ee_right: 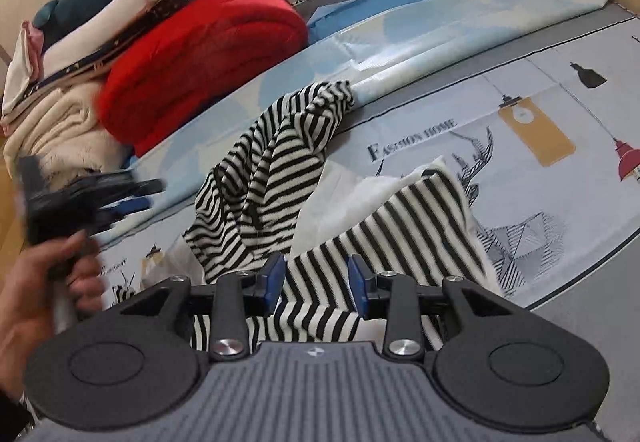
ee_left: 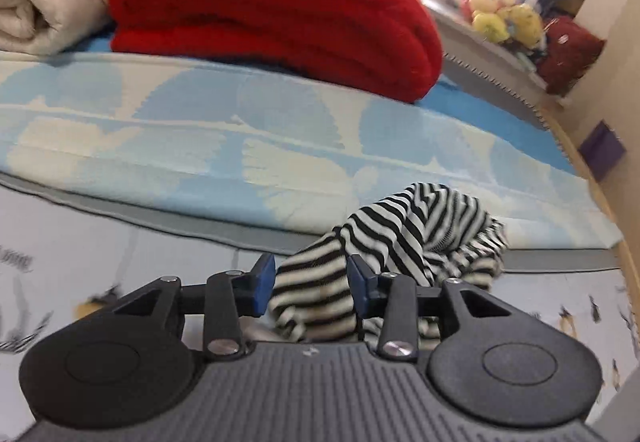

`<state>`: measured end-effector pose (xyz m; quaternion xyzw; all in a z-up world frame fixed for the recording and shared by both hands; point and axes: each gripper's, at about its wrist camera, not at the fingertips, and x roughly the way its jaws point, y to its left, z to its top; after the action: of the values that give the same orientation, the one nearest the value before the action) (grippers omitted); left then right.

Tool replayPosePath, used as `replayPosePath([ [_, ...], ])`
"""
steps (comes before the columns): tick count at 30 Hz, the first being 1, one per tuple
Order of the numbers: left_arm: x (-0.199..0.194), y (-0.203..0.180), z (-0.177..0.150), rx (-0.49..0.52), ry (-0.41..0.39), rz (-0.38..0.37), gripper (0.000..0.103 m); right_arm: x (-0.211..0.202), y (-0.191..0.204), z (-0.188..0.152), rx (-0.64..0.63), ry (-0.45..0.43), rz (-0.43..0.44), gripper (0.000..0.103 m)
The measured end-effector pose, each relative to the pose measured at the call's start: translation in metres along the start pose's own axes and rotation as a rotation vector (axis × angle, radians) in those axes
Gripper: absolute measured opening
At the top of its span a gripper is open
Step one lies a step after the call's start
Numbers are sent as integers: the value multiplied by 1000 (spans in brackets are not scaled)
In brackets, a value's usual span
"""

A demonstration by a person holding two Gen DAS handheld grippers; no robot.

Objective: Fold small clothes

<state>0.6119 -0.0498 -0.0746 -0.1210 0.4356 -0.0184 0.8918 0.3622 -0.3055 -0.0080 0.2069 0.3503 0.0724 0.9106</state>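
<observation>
A small black-and-white striped garment (ee_right: 276, 177) lies crumpled on the printed bed sheet (ee_right: 560, 242), with a white lining showing. In the left wrist view the garment (ee_left: 400, 242) bunches up right in front of my left gripper (ee_left: 312, 284), whose jaws are open with striped fabric lying between the blue pads. My right gripper (ee_right: 316, 280) is open too, its blue pads either side of a striped edge. The left gripper also shows blurred in the right wrist view (ee_right: 92, 197), held by a hand, left of the garment.
A folded red blanket (ee_left: 272, 9) and cream bedding (ee_left: 44, 1) are stacked behind on a light blue patterned cover (ee_left: 200, 129). More clothes pile on the red blanket (ee_right: 192, 53). Plush toys (ee_left: 504, 17) sit on a ledge at the back right. The wooden bed edge (ee_left: 608, 201) runs along the right.
</observation>
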Motion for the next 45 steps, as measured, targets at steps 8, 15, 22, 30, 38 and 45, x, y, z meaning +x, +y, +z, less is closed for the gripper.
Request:
replayPosePath([
  [8, 85, -29, 22, 71, 61, 75, 53, -2, -13, 9, 35, -8, -2, 37],
  [15, 76, -48, 12, 228, 31, 97, 8, -5, -15, 15, 52, -20, -11, 37],
  [22, -109, -85, -81, 686, -316, -68, 8, -16, -20, 20, 66, -52, -28, 37],
  [30, -228, -47, -239, 766, -13, -206, 14, -38, -37, 14, 59, -84, -52, 37],
  [38, -252, -4, -211, 254, -81, -62, 26, -40, -32, 0, 27, -83, -11, 38],
  [45, -178, 9, -199, 129, 42, -56, 26, -15, 17, -8, -136, -100, 104, 12],
])
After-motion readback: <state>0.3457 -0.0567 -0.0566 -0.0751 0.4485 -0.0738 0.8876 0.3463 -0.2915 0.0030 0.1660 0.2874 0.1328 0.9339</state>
